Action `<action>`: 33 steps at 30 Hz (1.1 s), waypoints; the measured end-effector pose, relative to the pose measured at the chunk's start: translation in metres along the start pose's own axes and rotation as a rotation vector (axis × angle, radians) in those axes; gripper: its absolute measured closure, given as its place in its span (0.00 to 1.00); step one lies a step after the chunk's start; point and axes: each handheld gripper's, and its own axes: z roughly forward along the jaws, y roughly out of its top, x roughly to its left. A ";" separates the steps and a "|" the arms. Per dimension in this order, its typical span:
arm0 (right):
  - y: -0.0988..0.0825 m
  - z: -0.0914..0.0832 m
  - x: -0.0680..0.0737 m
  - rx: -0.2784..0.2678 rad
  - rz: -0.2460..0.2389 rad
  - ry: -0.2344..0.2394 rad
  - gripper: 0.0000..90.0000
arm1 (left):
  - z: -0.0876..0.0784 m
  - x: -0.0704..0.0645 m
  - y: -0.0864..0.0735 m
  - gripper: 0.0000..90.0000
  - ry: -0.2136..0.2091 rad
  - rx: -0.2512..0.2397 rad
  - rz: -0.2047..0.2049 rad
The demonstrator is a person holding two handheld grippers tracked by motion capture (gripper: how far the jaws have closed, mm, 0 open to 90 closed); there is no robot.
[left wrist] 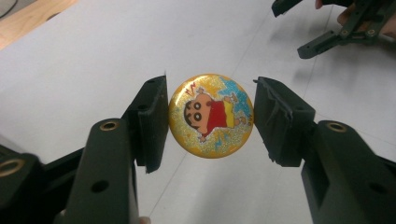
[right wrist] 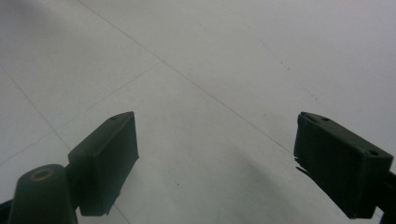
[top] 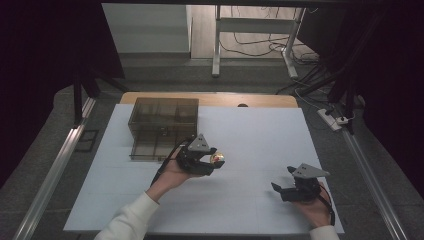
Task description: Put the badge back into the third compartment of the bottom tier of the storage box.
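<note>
From my remote station: L gripper (left wrist: 210, 116) is clamped on the round badge (left wrist: 211, 115), one pad on each edge; the badge is yellow w/ a cartoon figure in a red shirt and faces the L gripper view head-on. In the high view the L gripper (top: 214, 161) holds the badge (top: 217, 158) above the white table cover (top: 260, 135), just right of and in front of the smoked plastic drawer box (top: 162, 127); whether the badge is clear of the surface, I can't tell. R gripper (right wrist: 215, 163) is released: jaws spread wide, nothing btwn them, bare cover underneath. In the high view the R gripper (top: 282, 187) sits near the table's front-right corner, well apart from the badge, jaws pointing left.
</note>
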 end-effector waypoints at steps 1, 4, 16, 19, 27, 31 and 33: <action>0.000 0.000 0.000 0.000 -0.001 0.000 0.15 | -0.001 0.001 0.000 0.51 0.002 -0.002 -0.002; 0.000 0.000 0.000 -0.002 -0.002 -0.001 0.15 | -0.003 0.003 0.000 0.51 0.012 -0.008 -0.003; 0.000 0.000 0.000 -0.004 -0.002 -0.001 0.15 | -0.009 0.019 -0.005 0.51 0.056 -0.018 -0.047; 0.000 0.000 0.000 -0.004 -0.004 0.000 0.15 | -0.010 0.024 -0.007 0.51 0.065 -0.020 -0.058; 0.000 0.000 0.000 0.000 -0.003 0.000 0.15 | -0.013 0.035 -0.012 0.51 0.100 -0.019 -0.080; 0.000 0.000 0.000 -0.002 -0.002 0.001 0.15 | -0.014 0.039 -0.014 0.51 0.110 -0.021 -0.091; 0.000 0.000 0.000 0.002 -0.003 -0.001 0.15 | -0.015 0.041 -0.015 0.51 0.118 -0.020 -0.094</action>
